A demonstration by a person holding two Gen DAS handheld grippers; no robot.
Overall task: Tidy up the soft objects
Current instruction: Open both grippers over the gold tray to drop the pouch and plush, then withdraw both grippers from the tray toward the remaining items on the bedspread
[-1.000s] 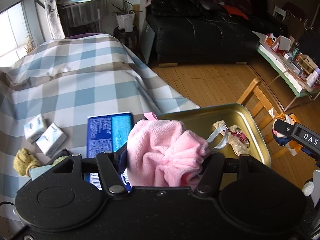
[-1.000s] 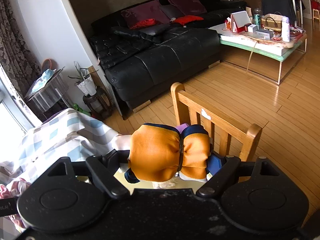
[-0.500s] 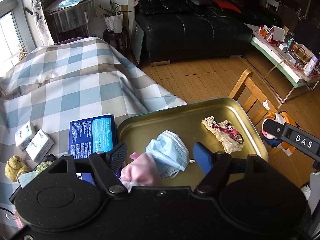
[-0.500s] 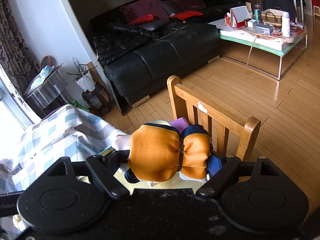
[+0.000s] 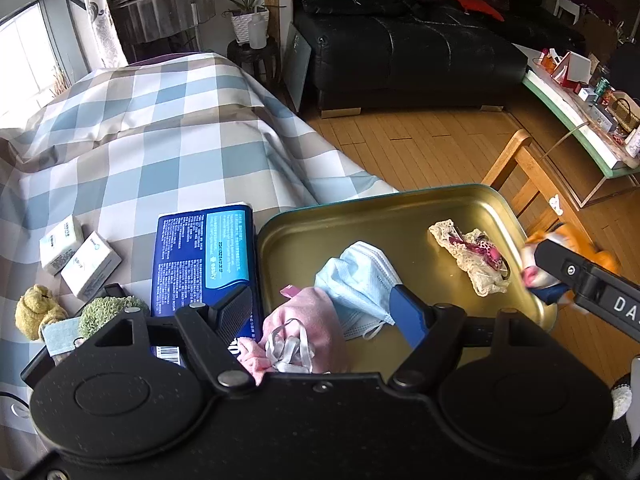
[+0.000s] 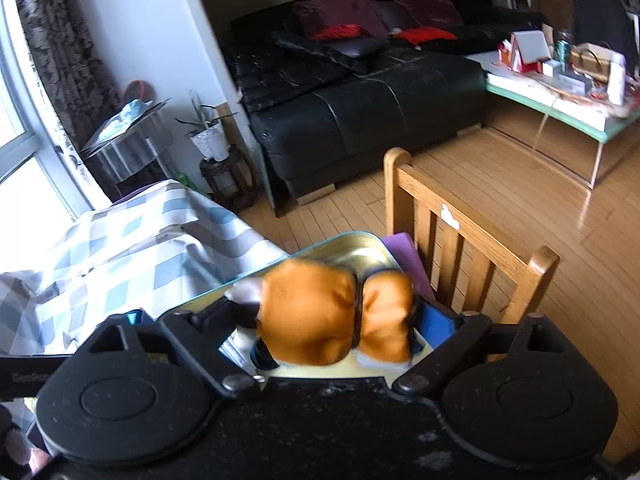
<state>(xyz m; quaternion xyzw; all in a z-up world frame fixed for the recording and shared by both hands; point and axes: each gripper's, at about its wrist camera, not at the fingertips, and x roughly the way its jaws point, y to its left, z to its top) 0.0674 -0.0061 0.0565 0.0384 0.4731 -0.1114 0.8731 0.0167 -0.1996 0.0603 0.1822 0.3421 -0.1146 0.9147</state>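
A gold metal tray (image 5: 312, 240) sits on the checked cloth and holds a blue face mask (image 5: 360, 276) and a lace-trimmed cloth (image 5: 472, 256). A pink towel (image 5: 316, 320) with a grey ribbon lies at the tray's near edge. It is between the fingers of my left gripper (image 5: 320, 296), whose jaws are opening, and the pads are off it. My right gripper (image 6: 324, 316) hovers over the tray's right end (image 6: 344, 240), jaws opening. An orange plush toy (image 6: 332, 316) sits blurred and loose between its fingers. The left wrist view shows that gripper (image 5: 592, 284) at the right edge.
A blue packet (image 5: 200, 252) lies left of the tray, then two white tissue packs (image 5: 90, 266), a yellow plush (image 5: 36, 308) and a green knitted piece (image 5: 108, 312). A wooden chair (image 6: 472, 240) stands right behind the tray. Beyond it are a black sofa (image 6: 360, 120) and a glass table (image 6: 560, 104).
My left gripper opened and the pink towel dropped from it into the tray beside the mask. The right jaws widened and the orange toy has slackened and tilted over the tray.
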